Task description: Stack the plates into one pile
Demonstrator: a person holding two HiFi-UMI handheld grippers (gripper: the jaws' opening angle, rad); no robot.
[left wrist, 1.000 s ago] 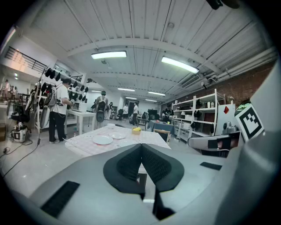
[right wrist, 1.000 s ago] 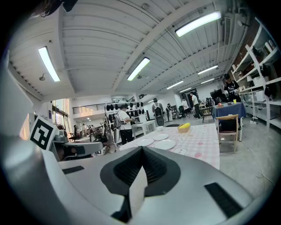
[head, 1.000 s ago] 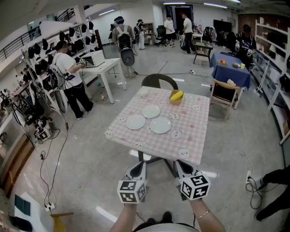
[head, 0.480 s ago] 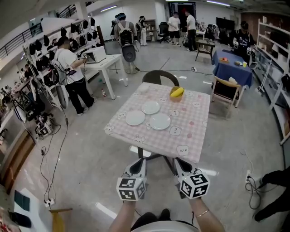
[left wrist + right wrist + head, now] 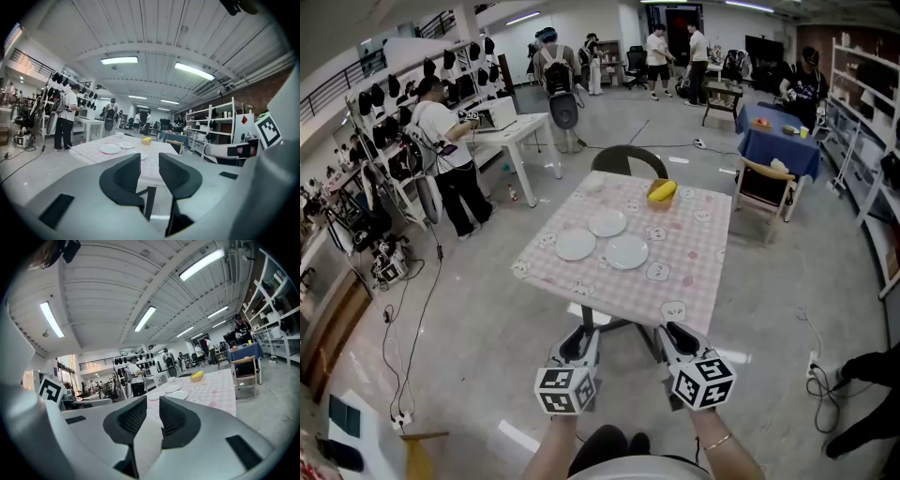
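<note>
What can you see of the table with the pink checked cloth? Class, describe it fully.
The table is square and covered by a pink-and-white checked cloth with small white printed patches, which hangs over its edges. Three white plates lie on it side by side, unstacked: a left plate, a far plate and a right plate. A small bowl of something yellow sits near the far edge. A dark chair stands at the far side.
</note>
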